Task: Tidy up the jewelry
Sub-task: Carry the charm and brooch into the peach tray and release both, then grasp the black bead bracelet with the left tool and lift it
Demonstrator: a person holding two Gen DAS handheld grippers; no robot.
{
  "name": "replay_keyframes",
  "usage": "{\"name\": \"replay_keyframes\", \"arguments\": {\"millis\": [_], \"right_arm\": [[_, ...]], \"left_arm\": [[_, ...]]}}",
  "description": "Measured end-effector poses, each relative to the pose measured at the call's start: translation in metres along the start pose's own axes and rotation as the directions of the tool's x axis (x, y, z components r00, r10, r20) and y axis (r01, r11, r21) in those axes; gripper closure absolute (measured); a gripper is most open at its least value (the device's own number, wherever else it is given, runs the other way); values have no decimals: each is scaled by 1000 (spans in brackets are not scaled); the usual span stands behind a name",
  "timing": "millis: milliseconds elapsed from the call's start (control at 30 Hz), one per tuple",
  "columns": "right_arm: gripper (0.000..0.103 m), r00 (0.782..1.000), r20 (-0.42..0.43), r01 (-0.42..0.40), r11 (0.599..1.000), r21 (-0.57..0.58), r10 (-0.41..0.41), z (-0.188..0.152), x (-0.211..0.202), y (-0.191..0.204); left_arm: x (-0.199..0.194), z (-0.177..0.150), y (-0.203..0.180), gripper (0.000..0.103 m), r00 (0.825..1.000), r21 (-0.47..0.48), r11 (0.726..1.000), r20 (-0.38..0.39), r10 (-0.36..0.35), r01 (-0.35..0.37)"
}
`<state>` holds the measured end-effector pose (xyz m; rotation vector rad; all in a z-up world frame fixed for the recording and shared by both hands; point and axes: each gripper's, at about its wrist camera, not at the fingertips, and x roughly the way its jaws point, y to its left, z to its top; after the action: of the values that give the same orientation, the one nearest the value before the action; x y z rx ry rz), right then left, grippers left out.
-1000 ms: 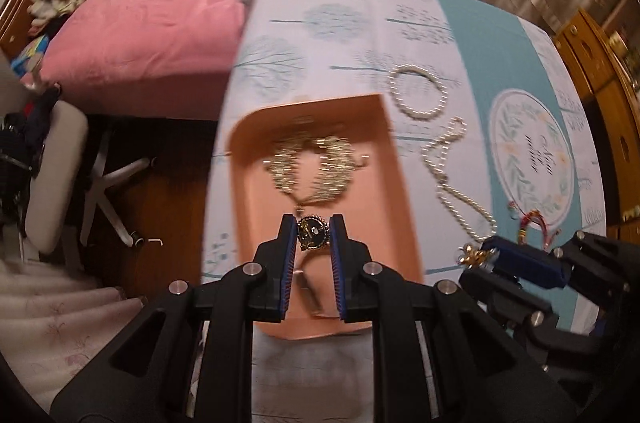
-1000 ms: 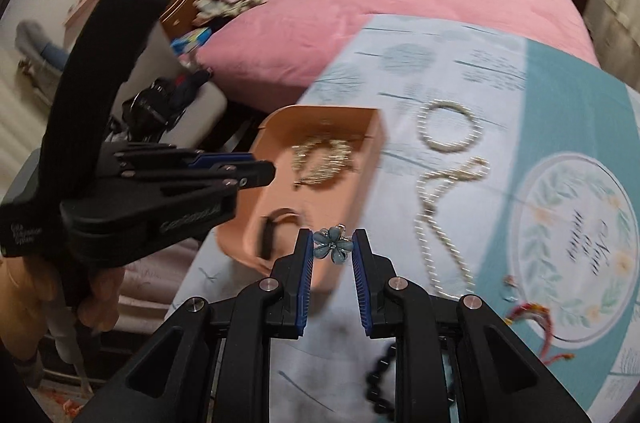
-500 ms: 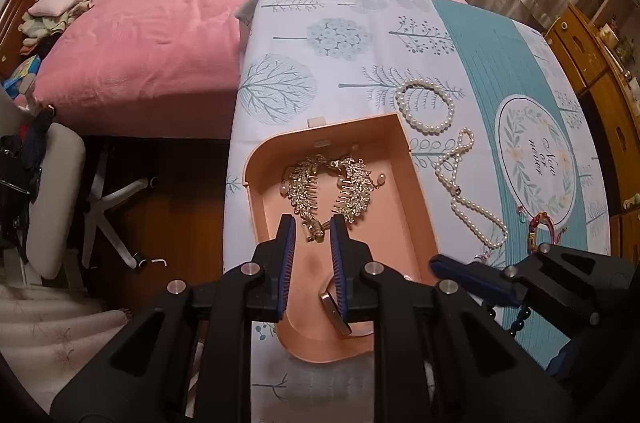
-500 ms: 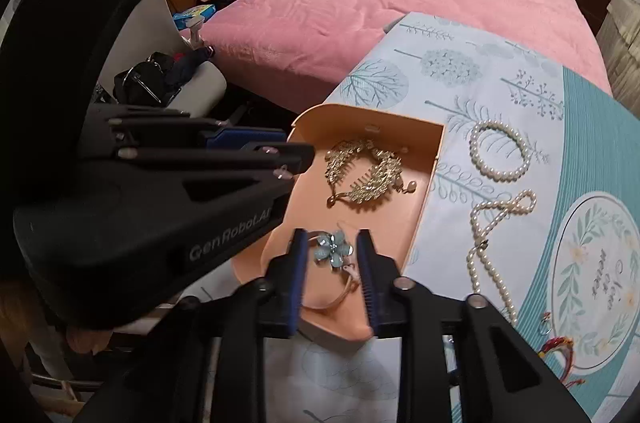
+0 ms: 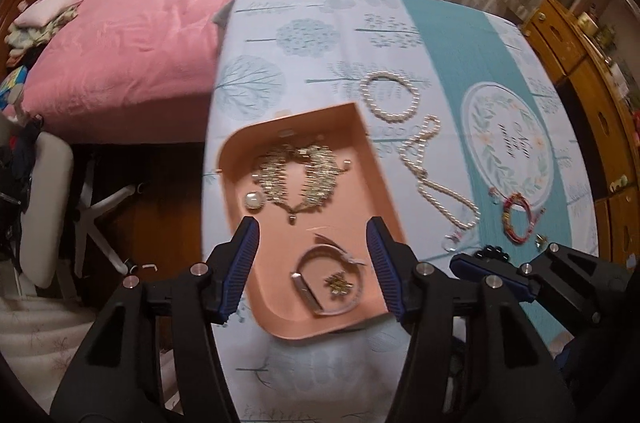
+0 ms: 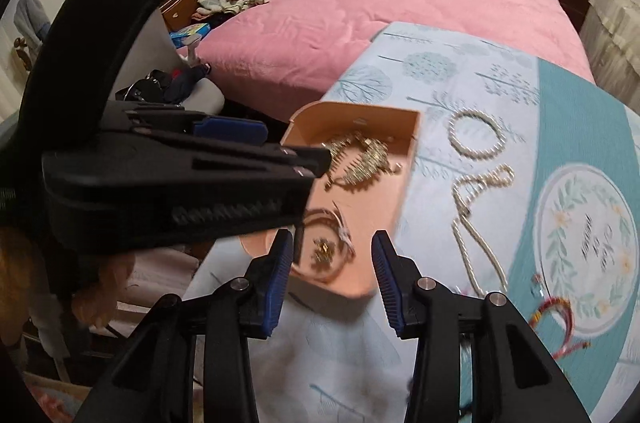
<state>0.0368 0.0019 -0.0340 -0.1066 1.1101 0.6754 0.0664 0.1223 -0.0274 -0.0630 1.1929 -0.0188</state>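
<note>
Your tray (image 5: 376, 159) is the landmark here: a shallow peach plastic dish with rounded corners and a low upright wall, set at the near left corner of the table's printed cloth (image 5: 304, 35), which looks smooth and matte. By my reading you are partway through. Inside the tray lie the gold leaf-shaped hairpiece (image 5: 298, 175), spiky and glittering, at the far end; the bangle (image 5: 320, 263), a thin rigid hoop, at the near end; a small gold sparkly piece (image 5: 339, 285) within the bangle's loop; and a round pearl-faced stud (image 5: 253, 201) against the tray's left wall.

Outside the tray, four pieces are left. The long pearl necklace (image 5: 436, 183), a limp strand of small glossy beads, trails just right of the tray. The pearl bracelet (image 5: 390, 99), a closed beaded ring, sits beyond the tray's far right corner. A red woven cord bracelet (image 5: 518, 217) lies well to the right, and a dark bead string (image 5: 494, 251) shows near it, mostly hidden by your other tool.

Your left gripper (image 5: 312, 235) hangs over the tray's near half, its ribbed blue pads opening with nothing pinched between them. Your right gripper (image 6: 333, 250) hovers over the tray's near end, jaws parted and empty too.
</note>
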Motion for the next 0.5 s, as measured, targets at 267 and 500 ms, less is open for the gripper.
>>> {"name": "replay_keyframes", "arguments": {"millis": [267,500], "right_arm": [[61,996,14,86,984,154,-89,-45,-43,-52],[61,982,16,176,940,292,-189,-92,-81,-101]], "left_arm": [[-12,-13,-60,50,997,155,985,14,-73,70],[-7,-39,-119,50,990,296,945,-21,-143,142]]}}
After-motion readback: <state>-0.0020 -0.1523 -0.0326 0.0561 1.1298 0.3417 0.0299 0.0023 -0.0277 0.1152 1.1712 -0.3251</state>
